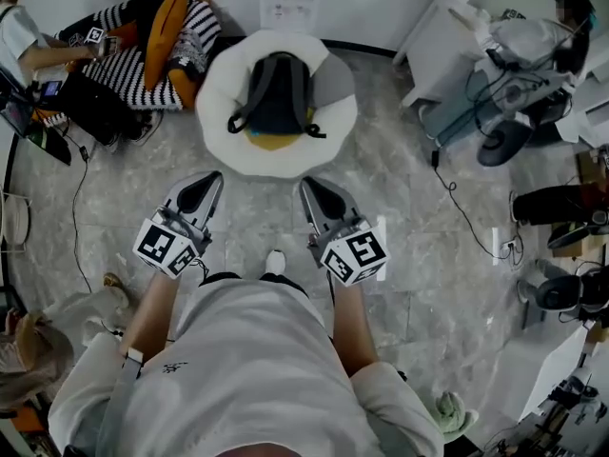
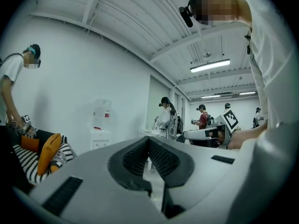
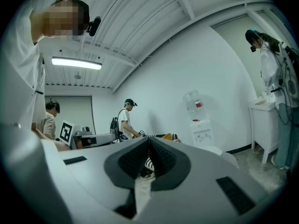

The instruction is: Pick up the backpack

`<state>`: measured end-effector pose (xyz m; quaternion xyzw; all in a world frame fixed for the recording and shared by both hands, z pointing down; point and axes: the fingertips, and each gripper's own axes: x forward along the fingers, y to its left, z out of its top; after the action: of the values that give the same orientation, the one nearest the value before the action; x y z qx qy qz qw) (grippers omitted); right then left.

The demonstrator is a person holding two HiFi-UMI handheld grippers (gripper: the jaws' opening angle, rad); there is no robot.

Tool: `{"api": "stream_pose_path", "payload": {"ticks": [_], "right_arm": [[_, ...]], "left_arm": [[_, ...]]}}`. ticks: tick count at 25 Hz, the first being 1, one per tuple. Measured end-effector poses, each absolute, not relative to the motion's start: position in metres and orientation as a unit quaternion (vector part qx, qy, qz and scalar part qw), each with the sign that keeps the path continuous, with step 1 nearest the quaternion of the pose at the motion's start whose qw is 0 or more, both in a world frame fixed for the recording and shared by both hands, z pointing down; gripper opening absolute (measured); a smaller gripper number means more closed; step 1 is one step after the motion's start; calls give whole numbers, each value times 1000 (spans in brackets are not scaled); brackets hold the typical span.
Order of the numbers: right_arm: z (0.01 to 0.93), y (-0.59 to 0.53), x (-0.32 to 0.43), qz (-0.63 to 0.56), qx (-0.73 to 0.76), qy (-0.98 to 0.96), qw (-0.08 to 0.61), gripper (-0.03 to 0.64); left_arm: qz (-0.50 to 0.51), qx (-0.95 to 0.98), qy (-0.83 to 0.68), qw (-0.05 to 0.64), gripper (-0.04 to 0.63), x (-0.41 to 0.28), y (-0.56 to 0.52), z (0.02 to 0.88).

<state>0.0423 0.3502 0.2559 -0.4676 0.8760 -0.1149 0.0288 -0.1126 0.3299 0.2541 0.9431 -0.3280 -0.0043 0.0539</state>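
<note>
Both empty with jaws pressed together, the left hand-held gripper [image 1: 209, 179] and right hand-held gripper [image 1: 310, 187] hung short of the backpack [image 1: 278, 98] on seemingly a white cushion [image 1: 215, 108].

floor [image 1: 409, 208]: grey marble tiles | walls [image 2: 93, 78]: white | ceiling light [image 3: 76, 63]: lit

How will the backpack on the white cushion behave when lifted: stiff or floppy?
Probably floppy: the backpack looks like soft fabric, so it should sag from its straps. It lies flat on the cushion, so rolling seems unlikely.
</note>
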Motion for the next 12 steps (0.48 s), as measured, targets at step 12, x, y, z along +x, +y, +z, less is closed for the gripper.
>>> {"api": "stream_pose_path", "payload": {"ticks": [12], "right_arm": [[265,330,74,-116,-458,881,15,8]], "left_arm": [[2,932,-357,60,3,-91,302,260]]}}
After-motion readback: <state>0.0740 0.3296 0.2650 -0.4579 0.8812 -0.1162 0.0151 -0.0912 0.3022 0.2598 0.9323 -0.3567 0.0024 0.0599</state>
